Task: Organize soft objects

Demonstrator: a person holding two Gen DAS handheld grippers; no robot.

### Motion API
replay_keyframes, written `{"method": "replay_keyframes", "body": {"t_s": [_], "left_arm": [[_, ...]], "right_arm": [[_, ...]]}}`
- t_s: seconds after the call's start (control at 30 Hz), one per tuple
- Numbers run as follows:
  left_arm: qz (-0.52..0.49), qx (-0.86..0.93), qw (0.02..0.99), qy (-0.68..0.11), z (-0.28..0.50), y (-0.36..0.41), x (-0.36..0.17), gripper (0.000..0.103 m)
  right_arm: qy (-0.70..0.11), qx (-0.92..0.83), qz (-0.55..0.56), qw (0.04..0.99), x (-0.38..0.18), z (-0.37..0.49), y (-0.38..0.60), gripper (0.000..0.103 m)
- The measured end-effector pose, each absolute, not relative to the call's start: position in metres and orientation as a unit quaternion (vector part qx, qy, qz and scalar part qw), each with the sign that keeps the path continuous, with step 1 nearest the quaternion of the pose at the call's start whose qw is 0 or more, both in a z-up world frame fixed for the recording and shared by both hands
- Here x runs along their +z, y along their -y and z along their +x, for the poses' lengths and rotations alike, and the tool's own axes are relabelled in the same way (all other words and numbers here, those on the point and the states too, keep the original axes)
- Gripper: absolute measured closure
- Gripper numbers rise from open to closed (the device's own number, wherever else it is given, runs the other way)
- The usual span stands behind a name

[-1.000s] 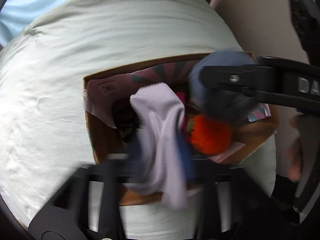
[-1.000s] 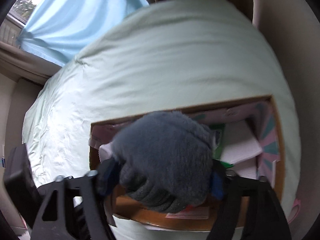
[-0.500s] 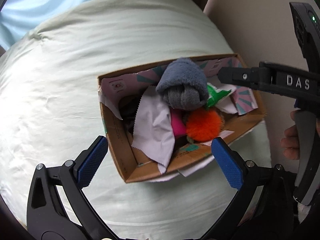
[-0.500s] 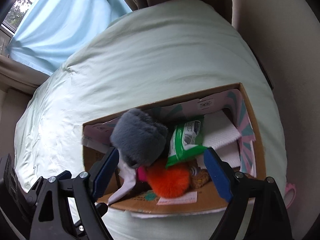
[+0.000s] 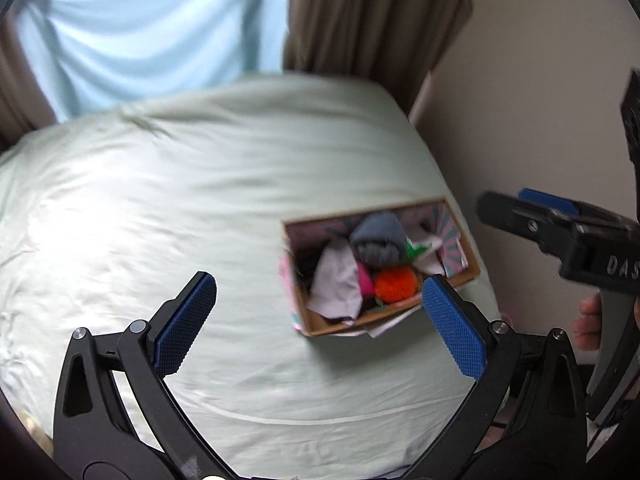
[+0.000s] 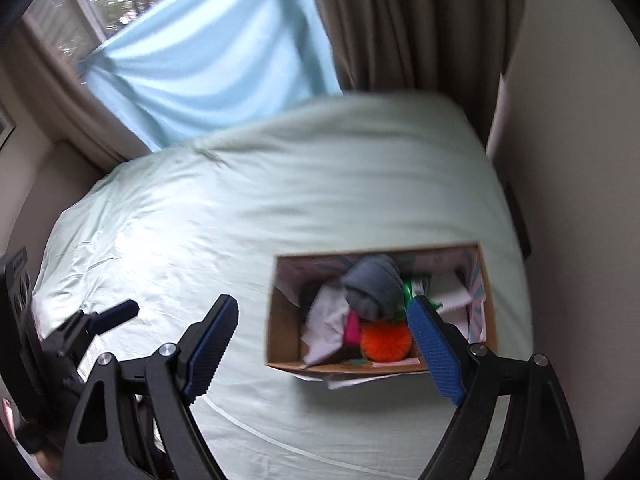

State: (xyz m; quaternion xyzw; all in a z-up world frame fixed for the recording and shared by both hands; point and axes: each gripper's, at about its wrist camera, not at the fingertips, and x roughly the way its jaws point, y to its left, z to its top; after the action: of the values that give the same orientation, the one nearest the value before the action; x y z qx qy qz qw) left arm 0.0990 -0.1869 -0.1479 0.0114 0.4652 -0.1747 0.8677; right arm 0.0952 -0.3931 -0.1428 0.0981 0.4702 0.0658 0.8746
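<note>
Bed lying wide open left of the cardboard box; wall crowding the box's right side, curtains hanging behind.

Box of soft stuff sitting on the bed, pretty much stuffed.

The cardboard box is open-topped, with a pink-and-teal pattern on the inside walls, and it sits on the pale green bedsheet near the wall-side edge. A rolled-up grey sock bundle rests on top of the pile, toward the back. A white cloth is draped beside it, crumpled, one corner hanging toward the front wall. A fuzzy orange pom-pom sits at the front, with something hot pink wedged between it and the cloth. A green pack pokes out behind, partly hidden, next to some folded white material.
</note>
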Motion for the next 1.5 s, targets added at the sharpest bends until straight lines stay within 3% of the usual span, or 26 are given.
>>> {"method": "replay_keyframes", "body": {"t_s": [0.27,0.5,1.5], "left_arm": [[-0.016,-0.117,0.925,-0.362,0.060,0.103,-0.046,0.000],[-0.010,-0.084,0.954,-0.289,0.022,0.052,0.004,0.000],[0.016,-0.076,0.974,-0.211,-0.018,0.027,0.019,0.000]], "right_arm": [[-0.379,0.051,0.058,0.922,-0.056,0.046,0.338,0.019],[-0.325,0.048,0.034,0.944,-0.018,0.010,0.297,0.019],[-0.258,0.011,0.021,0.966,0.005,-0.016,0.261,0.019]]}}
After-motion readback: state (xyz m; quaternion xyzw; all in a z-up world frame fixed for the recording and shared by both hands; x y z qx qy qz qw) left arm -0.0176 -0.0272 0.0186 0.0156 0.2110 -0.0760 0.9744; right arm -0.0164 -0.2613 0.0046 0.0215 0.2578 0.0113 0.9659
